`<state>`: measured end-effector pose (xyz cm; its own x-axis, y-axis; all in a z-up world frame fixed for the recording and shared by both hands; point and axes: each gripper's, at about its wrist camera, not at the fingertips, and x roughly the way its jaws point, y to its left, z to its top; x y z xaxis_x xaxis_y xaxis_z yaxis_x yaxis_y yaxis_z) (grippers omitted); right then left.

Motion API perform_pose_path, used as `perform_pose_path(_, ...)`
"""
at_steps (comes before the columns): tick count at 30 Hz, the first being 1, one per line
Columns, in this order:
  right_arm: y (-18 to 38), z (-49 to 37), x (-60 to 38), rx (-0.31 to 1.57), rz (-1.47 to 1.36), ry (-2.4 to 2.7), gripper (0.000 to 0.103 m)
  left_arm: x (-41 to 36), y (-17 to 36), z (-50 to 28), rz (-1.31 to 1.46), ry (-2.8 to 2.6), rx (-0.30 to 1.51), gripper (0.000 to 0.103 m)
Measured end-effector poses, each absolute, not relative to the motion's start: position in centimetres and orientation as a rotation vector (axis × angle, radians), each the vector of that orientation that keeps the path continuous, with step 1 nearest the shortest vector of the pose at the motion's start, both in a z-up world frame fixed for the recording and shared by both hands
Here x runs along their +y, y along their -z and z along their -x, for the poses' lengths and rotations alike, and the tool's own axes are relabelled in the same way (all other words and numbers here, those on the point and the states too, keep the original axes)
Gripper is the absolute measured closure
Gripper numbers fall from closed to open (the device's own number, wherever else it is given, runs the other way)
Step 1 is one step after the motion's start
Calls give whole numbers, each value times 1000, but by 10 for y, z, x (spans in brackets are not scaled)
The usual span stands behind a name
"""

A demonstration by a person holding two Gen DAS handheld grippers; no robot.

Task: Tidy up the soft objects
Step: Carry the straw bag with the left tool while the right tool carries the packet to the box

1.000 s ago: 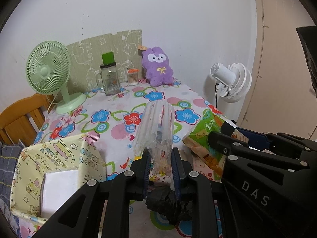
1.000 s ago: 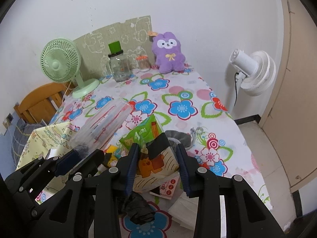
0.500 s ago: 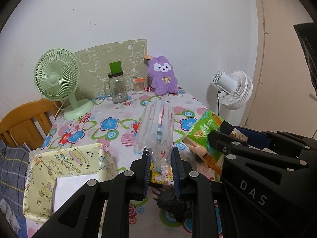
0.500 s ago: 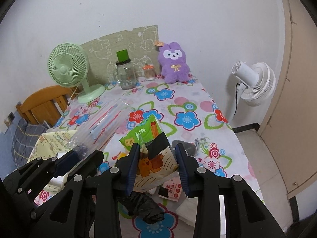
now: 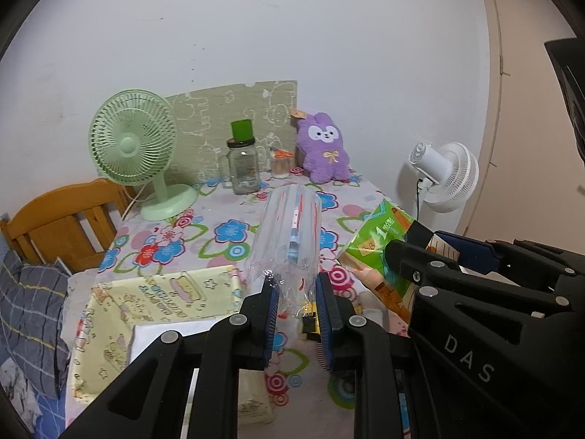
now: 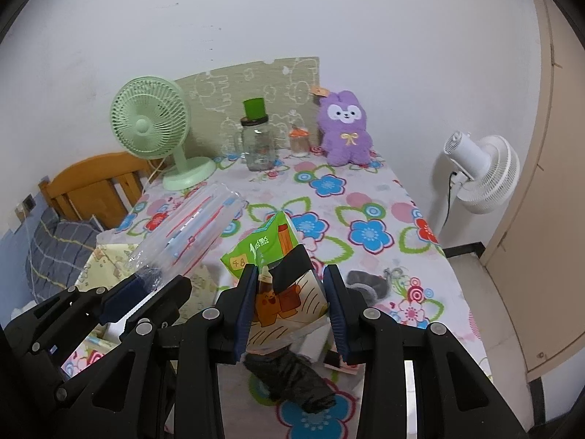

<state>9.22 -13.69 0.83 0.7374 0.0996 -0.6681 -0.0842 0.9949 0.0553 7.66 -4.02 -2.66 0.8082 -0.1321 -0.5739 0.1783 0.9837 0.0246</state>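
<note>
My left gripper (image 5: 295,303) is shut on a clear plastic bag of straws (image 5: 287,241), held above the flowered table; the same bag (image 6: 186,234) juts out to the left in the right wrist view. My right gripper (image 6: 290,301) is shut on a green and orange tissue pack (image 6: 281,274), which shows at the right of the left wrist view as the tissue pack (image 5: 376,245). A yellow fabric box (image 5: 146,314) sits below and left of the left gripper. A purple plush rabbit (image 6: 345,133) leans against the far wall.
A green desk fan (image 5: 137,150), a glass jar with green lid (image 5: 243,168) and a small toothpick jar (image 5: 281,162) stand at the back. A crumpled black bag (image 6: 292,376), a grey pouch (image 6: 365,281) and small packets lie under my right gripper. A white floor fan (image 6: 482,173) stands off the table's right edge; a wooden chair (image 5: 62,219) at left.
Both grippers have risen and drawn back from the table with their loads, so the tabletop and the yellow box sit lower and farther in both views.
</note>
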Motion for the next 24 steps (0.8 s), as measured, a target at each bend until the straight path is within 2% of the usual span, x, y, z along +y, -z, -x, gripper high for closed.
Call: perform_pose_path(24,-3,-100,-49,778,55,-240,63,32,33,-68,-50,48,650,84)
